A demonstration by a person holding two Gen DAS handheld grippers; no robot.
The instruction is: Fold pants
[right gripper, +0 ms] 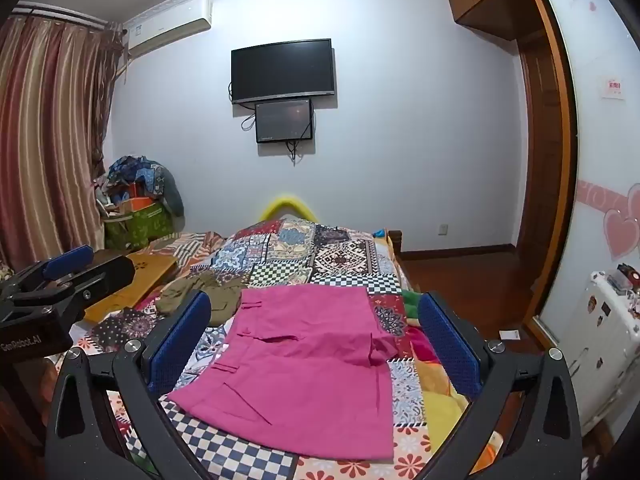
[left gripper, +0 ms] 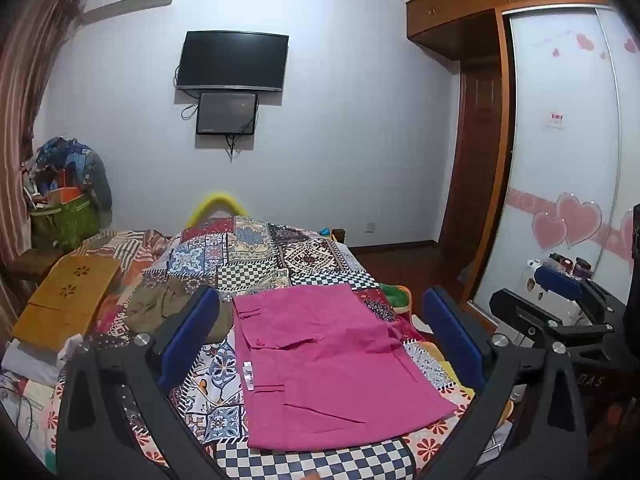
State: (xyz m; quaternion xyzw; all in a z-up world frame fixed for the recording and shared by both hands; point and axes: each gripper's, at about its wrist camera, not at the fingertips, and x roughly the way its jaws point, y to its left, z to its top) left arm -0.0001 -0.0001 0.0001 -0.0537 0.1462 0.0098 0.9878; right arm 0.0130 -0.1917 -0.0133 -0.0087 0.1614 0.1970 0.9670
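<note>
The pink pants (left gripper: 332,364) lie folded into a flat rectangle on the patchwork bedspread (left gripper: 256,256), waistband to the left with a white tag. They show in the right wrist view (right gripper: 308,372) too. My left gripper (left gripper: 320,320) hovers above them, open and empty, blue pads wide apart. My right gripper (right gripper: 314,328) is also open and empty above the pants. The right gripper shows at the right edge of the left wrist view (left gripper: 560,292), and the left gripper at the left edge of the right wrist view (right gripper: 68,276).
An olive garment (left gripper: 172,304) lies crumpled left of the pants. A wooden lap tray (left gripper: 68,296) rests on the bed's left side. A green basket of clutter (left gripper: 64,216) stands by the curtain. A white cabinet (right gripper: 604,344) and wardrobe stand on the right.
</note>
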